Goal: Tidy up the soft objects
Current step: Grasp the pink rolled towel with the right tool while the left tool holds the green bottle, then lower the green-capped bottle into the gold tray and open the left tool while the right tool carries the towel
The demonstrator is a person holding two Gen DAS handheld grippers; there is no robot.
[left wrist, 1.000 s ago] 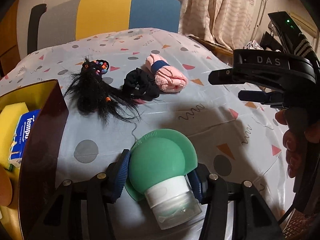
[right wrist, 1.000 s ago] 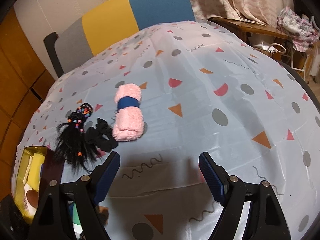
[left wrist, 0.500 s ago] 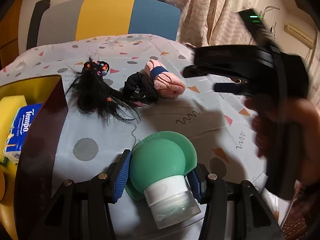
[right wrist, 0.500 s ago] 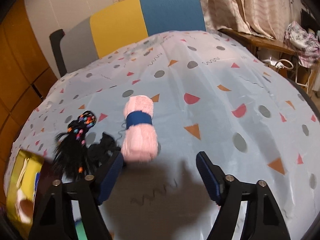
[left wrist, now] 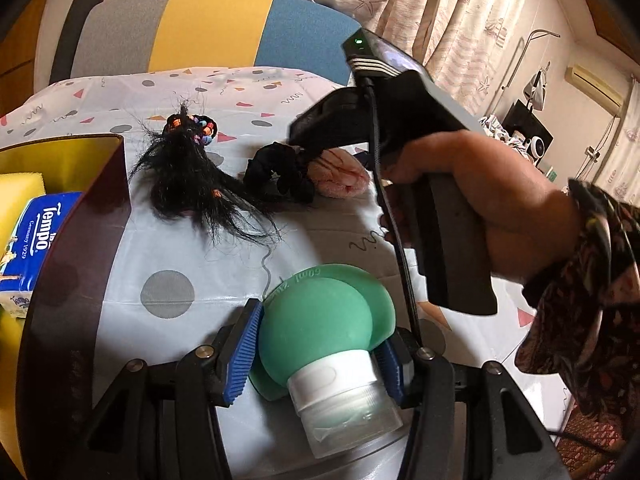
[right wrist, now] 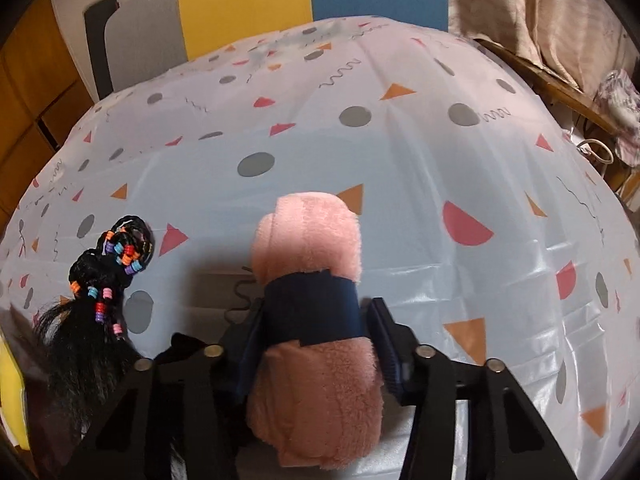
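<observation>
Landmark: pink rolled towel (right wrist: pixel 316 344), lying on the patterned tablecloth (right wrist: pixel 440 152).

Right gripper (right wrist: pixel 316 354): jaws closing around the towel at its navy band (right wrist: pixel 310 308); blue pads sit at either side of the band, towel between them; firm contact cannot be told.

Left gripper (left wrist: pixel 320 356): jaws partly apart, clamped on a green squeeze bottle (left wrist: pixel 320 332) with white cap, nearer the camera than the towel.

Black scrunchie (left wrist: pixel 280 172): just beside the towel, on its left.

Black hairpiece (left wrist: pixel 192 176) with coloured beads: left of the scrunchie.

Yellow bin (left wrist: pixel 80 220): farthest left of the towel, holding a tissue pack (left wrist: pixel 36 240).
</observation>
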